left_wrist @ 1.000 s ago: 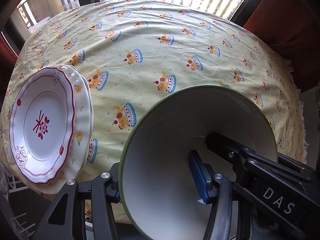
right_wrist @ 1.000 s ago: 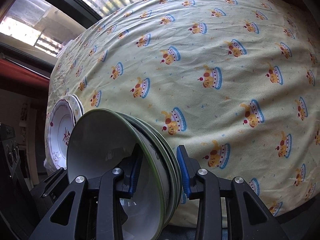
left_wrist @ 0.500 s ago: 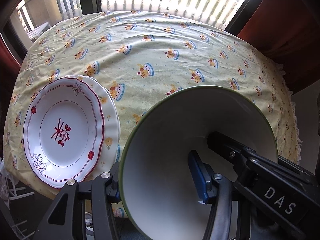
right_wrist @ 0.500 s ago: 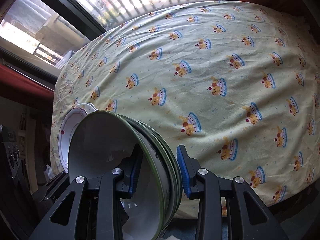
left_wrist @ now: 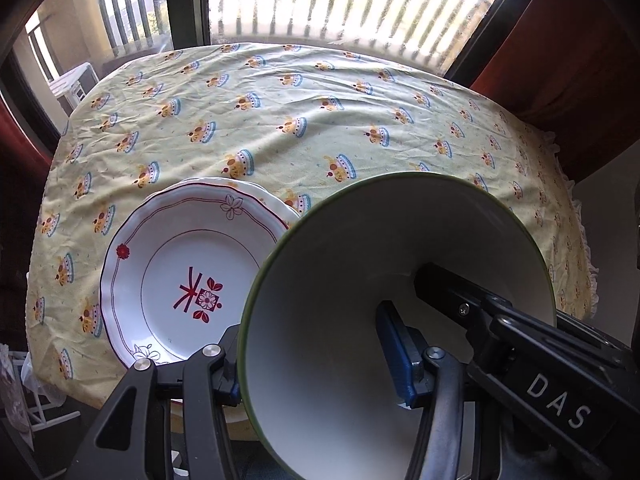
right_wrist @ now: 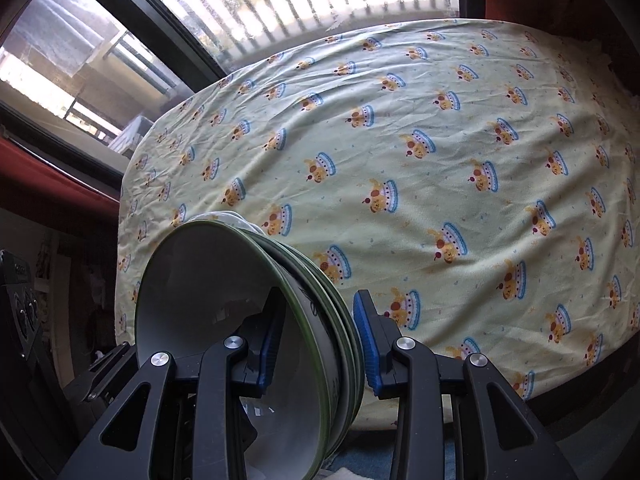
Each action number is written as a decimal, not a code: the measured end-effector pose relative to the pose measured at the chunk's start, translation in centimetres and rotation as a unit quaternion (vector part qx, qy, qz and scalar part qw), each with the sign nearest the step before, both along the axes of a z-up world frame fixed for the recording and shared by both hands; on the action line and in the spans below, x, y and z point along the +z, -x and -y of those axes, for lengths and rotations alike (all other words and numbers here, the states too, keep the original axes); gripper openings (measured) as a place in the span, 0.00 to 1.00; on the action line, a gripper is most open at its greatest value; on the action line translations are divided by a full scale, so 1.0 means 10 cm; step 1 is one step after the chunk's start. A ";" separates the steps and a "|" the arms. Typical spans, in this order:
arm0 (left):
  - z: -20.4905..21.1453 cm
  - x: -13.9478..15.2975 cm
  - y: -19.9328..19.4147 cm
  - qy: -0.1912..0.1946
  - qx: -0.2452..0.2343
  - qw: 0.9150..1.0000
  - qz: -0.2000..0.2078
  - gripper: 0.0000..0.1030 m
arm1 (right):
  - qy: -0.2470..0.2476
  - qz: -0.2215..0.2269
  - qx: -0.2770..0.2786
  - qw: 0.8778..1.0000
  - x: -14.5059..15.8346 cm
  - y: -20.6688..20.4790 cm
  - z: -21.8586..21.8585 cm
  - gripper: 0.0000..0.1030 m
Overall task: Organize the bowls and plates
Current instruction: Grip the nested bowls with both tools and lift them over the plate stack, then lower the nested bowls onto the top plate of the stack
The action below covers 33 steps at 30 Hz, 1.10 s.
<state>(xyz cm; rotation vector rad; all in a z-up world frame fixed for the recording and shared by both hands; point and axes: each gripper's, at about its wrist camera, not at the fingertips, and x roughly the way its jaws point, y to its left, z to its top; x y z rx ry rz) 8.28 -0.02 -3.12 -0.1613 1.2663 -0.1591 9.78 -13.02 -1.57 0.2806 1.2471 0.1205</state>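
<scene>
The left tool point(left_wrist: 316, 368) pinches the wall of a stack of nested white bowls with green rims point(left_wrist: 360, 280); one blue pad point(left_wrist: 394, 354) sits inside the top bowl, the other finger is outside the rim on the left; the stack is tipped on its side, its mouth facing the camera, and it is carried above the near edge of the tabletop point(left_wrist: 304, 120), clear of the cloth.

In the right wrist view the right tool point(right_wrist: 316, 340) grips the opposite side of the same stack point(right_wrist: 224, 300); one blue pad point(right_wrist: 268, 344) presses inside the top bowl, the other point(right_wrist: 366, 344) against the outside of the outermost bowl; several green rims show edge-on between the two pads.

The right tool's black body, lettered DAS, also shows in the left wrist view, reaching into the bowl from the right.

A white plate with a red scalloped line and a red flower motif point(left_wrist: 188, 276) rests on a larger cream plate point(left_wrist: 256, 192) at the near left of the tabletop; the bowl stack overlaps the plates' right edge in the picture; whether it touches them I cannot tell.

A pale yellow cloth printed with little cakes point(right_wrist: 440, 160) covers the whole tabletop; a window with vertical bars point(left_wrist: 340, 4) stands behind the far edge; red-brown curtains point(left_wrist: 580, 60) hang at the right.
</scene>
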 end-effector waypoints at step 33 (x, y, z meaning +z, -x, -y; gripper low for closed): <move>-1.25 -0.32 -0.31 0.009 -0.035 0.998 -0.042 0.52 | 0.017 -0.029 -0.035 0.999 -0.34 -0.29 -1.38 0.37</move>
